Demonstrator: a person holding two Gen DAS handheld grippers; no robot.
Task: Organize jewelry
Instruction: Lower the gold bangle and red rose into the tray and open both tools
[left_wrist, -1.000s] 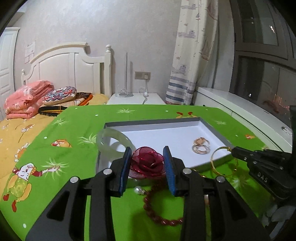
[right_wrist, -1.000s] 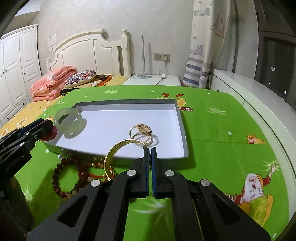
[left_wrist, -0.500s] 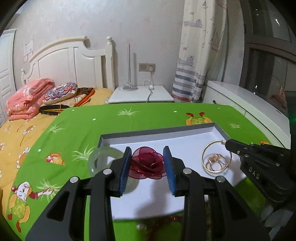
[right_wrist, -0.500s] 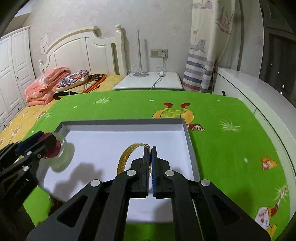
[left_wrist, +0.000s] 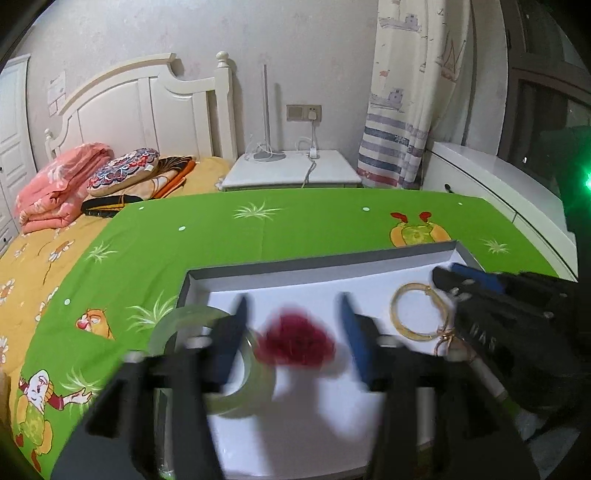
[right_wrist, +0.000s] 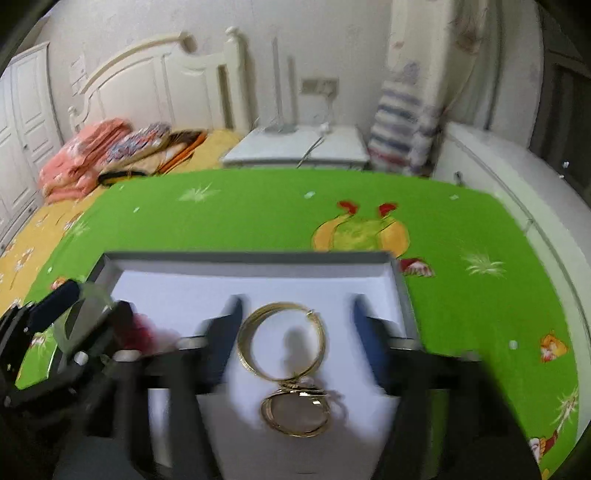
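Left gripper (left_wrist: 291, 332): jaws now spread, red rose (left_wrist: 295, 345) released over the white tray (left_wrist: 317, 273).
Right gripper (right_wrist: 295, 332): jaws now apart, gold bangle (right_wrist: 281, 341) dropped inside tray.

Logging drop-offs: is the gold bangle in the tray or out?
In. The gold bangle lies flat on the tray floor, between the open right gripper fingers.

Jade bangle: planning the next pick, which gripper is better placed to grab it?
Left, probably: the left gripper is open beside the jade bangle; the right gripper hangs over the gold bangle.
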